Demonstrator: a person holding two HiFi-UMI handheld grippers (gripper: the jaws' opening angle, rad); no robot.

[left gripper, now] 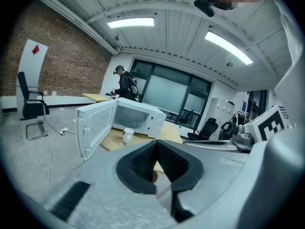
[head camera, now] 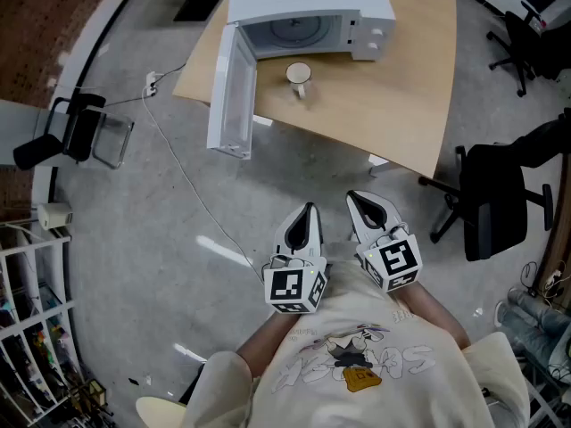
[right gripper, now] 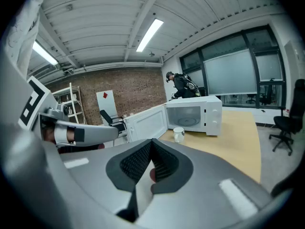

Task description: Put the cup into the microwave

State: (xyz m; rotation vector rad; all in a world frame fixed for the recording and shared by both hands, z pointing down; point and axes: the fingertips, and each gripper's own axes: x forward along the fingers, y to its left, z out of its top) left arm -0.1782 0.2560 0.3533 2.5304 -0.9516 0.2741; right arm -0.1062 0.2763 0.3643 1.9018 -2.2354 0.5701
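- Cup (head camera: 298,75) position, head view?
- Upright on the wooden table (head camera: 393,105), just in front of the microwave (head camera: 308,12) opening. Not inside. The door (head camera: 232,92) is swung wide open and sticks out past the table edge.
- Grippers in that view?
- Both low in frame, close to the person's torso, well apart from the table. The left gripper (head camera: 308,210) and right gripper (head camera: 359,200) sit side by side, tips toward the table, over grey floor. A white cable (head camera: 183,181) runs across the floor on the left, and a black office chair (head camera: 500,199) stands on the right.
- Left gripper view?
- Jaws pressed together, nothing between them. Cup shows beyond the tips, on the table beside the open door. The turntable is visible inside the cavity. 1 person (left gripper: 125,84) stands far back by the windows.
- Right gripper view?
- Jaws clenched, empty as well. Cup sits on the table in front of the microwave, near the hinge side of the opening. The left gripper shows at the frame's left edge.
- So 2 closed claws, 0 contact with the cup?
- Correct. Cup stands alone, touching only the table.
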